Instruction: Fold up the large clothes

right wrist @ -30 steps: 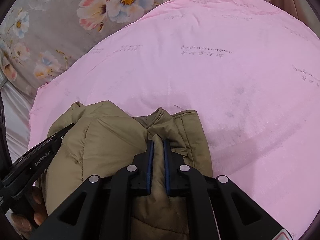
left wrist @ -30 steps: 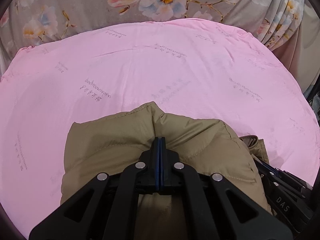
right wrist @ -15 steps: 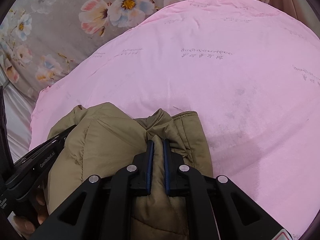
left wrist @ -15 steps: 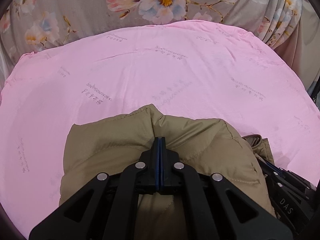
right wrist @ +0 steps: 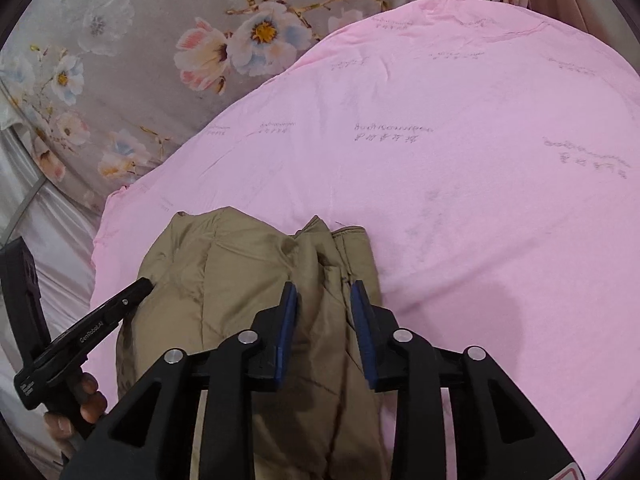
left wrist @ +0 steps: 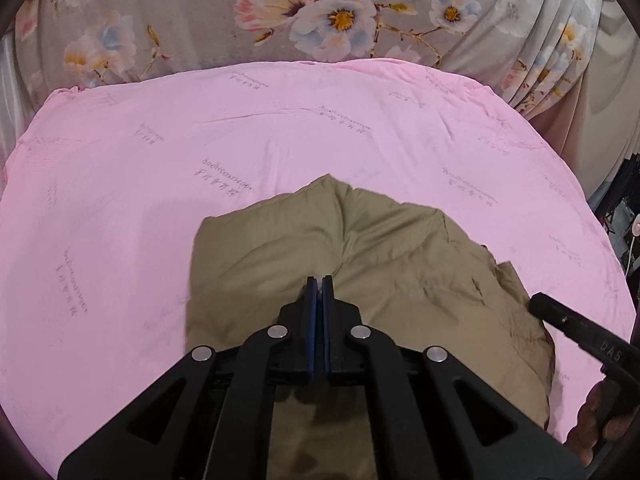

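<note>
Left gripper (left wrist: 319,280): matte black plastic linkage with four round silver pivot screws and thin blue pads on the fingers; its side carries white "GenRobot.AI" lettering. Right gripper (right wrist: 324,286): the same black frame, silver screws and blue pads (right wrist: 287,330), marked "DAS" in white, with a red-and-white label at its base.

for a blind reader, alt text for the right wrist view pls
The right gripper is opening over a folded tan jacket on a pink sheet, its pads apart. The left gripper reaches in beside it; floral fabric lies behind.
</note>
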A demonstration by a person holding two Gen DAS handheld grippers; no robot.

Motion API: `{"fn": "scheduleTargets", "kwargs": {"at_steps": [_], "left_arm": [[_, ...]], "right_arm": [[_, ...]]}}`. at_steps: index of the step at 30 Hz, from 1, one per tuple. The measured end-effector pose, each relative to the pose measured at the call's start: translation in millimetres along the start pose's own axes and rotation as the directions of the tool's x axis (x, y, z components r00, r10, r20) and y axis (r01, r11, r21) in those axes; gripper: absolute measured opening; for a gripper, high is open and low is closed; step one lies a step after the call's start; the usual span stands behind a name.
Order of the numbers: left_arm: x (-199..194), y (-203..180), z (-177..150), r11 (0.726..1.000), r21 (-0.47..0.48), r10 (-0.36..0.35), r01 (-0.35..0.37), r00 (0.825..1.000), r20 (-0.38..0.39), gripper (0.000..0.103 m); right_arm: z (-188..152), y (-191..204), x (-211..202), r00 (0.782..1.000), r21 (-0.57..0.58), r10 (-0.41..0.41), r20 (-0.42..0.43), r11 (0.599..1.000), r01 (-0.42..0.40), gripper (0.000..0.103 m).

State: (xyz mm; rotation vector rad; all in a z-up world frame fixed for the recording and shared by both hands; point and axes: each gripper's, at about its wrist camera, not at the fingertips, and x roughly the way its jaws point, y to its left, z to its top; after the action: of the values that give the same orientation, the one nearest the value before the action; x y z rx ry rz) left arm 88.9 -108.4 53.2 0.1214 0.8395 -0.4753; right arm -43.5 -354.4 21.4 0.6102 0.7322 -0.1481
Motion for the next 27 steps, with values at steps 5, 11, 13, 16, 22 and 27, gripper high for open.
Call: {"fn": "scheduleTargets", "kwargs": {"at_steps": [5,11,13,16,22,27], "left_arm": [[-34,32,-26,0.997,-0.076,-0.028,0.025,0.999,-0.033,0.048],[-58,43,-66,0.991,-0.103,-0.094,0.086,0.992,-0.081,0.060],[-53,49,-77,0.984,-0.138,-0.124,0.110,0.987,-0.103,0.065],[-41,67,-85,0.955,-0.247,-0.201,0.167,0.972,-0.122,0.078],[-29,79,-97,0.905,-0.324,-0.330,0.278,0.936,-0.119,0.089],[-16,79,-102,0.869,-0.357,-0.409,0.344,0.904,-0.125,0.094]], "right_arm": [[-20,-17,-20,0.997,0.015,-0.004,-0.075,1.000,0.005,0.031],[-55,-7,-35,0.995,-0.053,0.025,-0.094,0.998,-0.030,0.039],[-59,-12,-27,0.995,-0.032,0.019,-0.099,0.999,-0.022,0.047],[-63,-26,-13,0.986,0.053,0.079,-0.147,0.996,-0.072,0.055],[-78,-41,-6,0.960,0.161,0.195,-0.201,0.973,-0.164,0.059],[-87,-64,-9,0.925,0.256,0.320,-0.203,0.930,-0.265,0.054]]}}
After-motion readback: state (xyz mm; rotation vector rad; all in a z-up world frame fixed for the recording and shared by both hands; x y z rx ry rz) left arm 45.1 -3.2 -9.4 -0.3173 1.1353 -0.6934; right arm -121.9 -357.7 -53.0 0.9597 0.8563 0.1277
